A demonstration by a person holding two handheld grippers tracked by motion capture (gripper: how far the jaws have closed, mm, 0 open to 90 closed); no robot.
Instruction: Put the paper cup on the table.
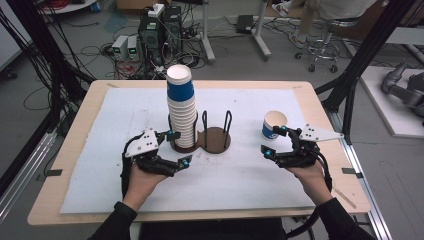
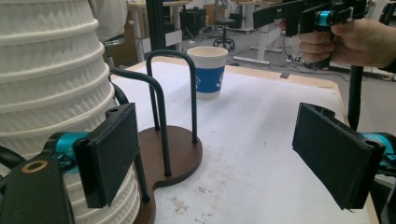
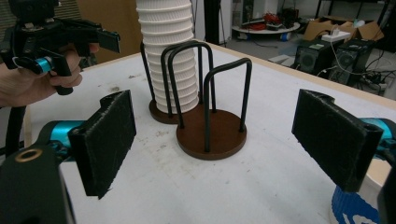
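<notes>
A tall stack of white ribbed paper cups (image 1: 182,110), the top one with a blue band, stands in the left ring of a brown two-ring cup holder (image 1: 216,139) with black wire loops. The holder's right ring (image 3: 212,133) is empty. A single blue-and-white cup (image 1: 274,125) stands upright on the mat to the right. My left gripper (image 1: 179,148) is open just left of the stack's base (image 2: 51,84), with nothing between its pads (image 2: 112,154). My right gripper (image 1: 274,141) is open close beside the single cup (image 3: 355,205), which sits outside its right jaw.
A white mat (image 1: 125,165) covers the wooden table (image 1: 75,130). Beyond the table's far edge lie cables, computer cases (image 1: 160,30) and a stool (image 1: 325,47). Black frame posts (image 1: 360,55) stand at both sides.
</notes>
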